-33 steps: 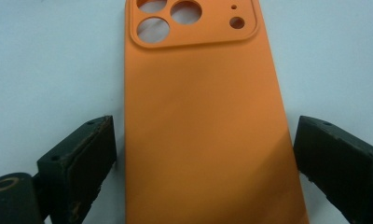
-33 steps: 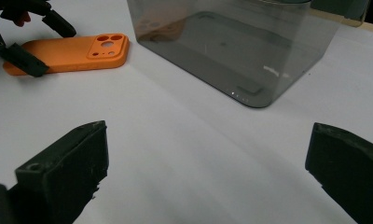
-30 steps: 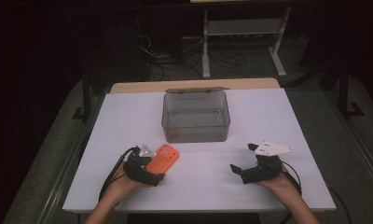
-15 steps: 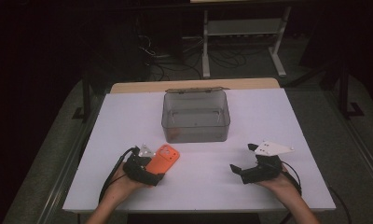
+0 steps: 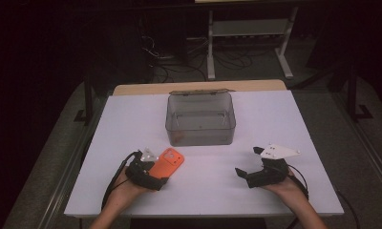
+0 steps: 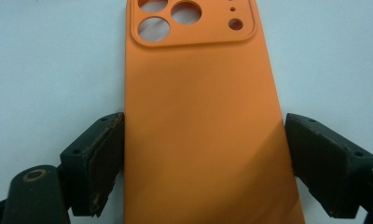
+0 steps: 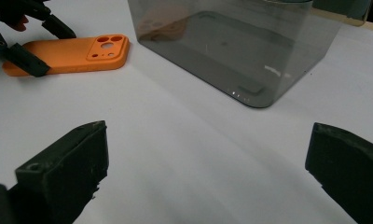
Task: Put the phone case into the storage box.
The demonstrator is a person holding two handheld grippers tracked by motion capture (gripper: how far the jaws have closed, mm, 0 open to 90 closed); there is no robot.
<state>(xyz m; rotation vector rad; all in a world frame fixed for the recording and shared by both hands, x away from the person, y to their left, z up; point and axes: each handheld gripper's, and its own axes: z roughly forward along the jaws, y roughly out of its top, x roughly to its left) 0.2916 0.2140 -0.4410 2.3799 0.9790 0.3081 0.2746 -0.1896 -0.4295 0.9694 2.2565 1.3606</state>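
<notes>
Lying flat on the white table (image 5: 275, 119), back side up, just in front of the left near corner of the smoky clear box (image 5: 201, 119): an orange phone case (image 5: 167, 162). Clasped at its two long edges by the left gripper (image 5: 153, 172), one black pad touching each side, about midway down the case in the left gripper view (image 6: 201, 126). Showing at the far end a raised camera block with three large round cut-outs and two small holes. No brand, label or lettering readable on the orange surface; plain and matte throughout.

Resting on the table well apart to the right, held by the other hand: the right gripper (image 5: 249, 172), jaws spread wide with nothing between them, only bare white tabletop between the pads (image 7: 77, 163). Seen beyond them in the right gripper view, the phone case (image 7: 77, 53) and the box (image 7: 240, 42), standing empty, lid hinged back, no writing legible on its walls.
</notes>
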